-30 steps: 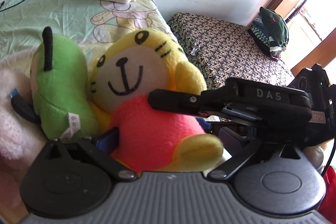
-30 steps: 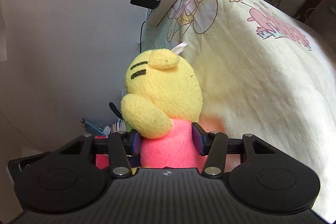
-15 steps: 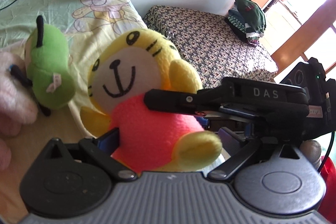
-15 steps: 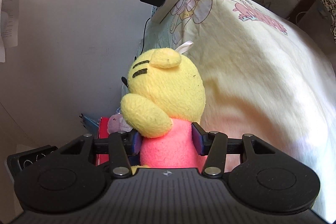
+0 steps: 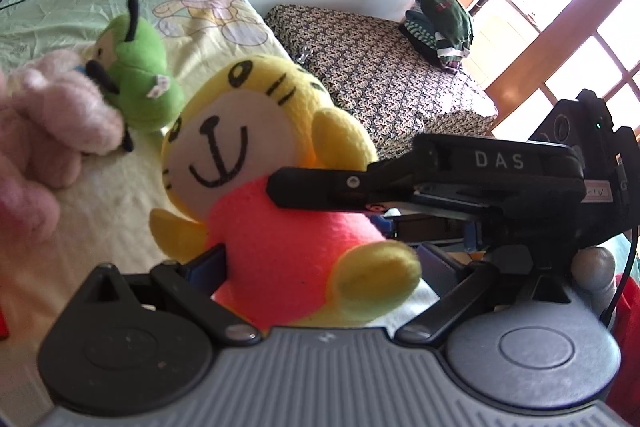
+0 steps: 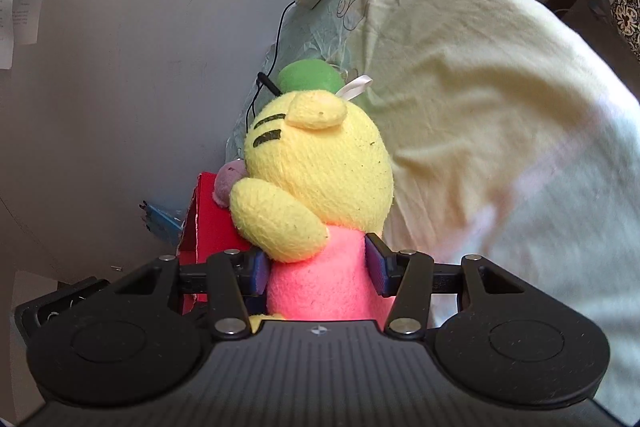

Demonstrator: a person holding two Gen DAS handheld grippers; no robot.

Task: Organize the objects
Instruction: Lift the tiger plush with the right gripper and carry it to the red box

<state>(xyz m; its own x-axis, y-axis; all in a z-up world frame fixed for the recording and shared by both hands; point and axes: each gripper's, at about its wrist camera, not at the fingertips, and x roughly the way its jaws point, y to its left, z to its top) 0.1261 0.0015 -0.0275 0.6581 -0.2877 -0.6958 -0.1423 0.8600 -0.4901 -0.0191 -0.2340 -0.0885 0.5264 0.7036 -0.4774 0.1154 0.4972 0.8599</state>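
Clamped by both tools at once: yellow tiger-faced plush toy in a pink shirt (image 5: 256, 187), lifted clear of the pale yellow cartoon-print bedsheet (image 5: 100, 195). Right gripper (image 6: 318, 267) squeezing the pink torso from both sides. Left gripper (image 5: 320, 263) pinching the toy's lower body, its far pad hidden behind a yellow foot. At ten o'clock in the left view, green plush (image 5: 140, 83) beside fuzzy pink plush (image 5: 52, 119). Risk, probably: soft filling compressing and slipping free, or opposed pulls twisting the toy out. Red box (image 6: 212, 223) at nine o'clock in the right view.
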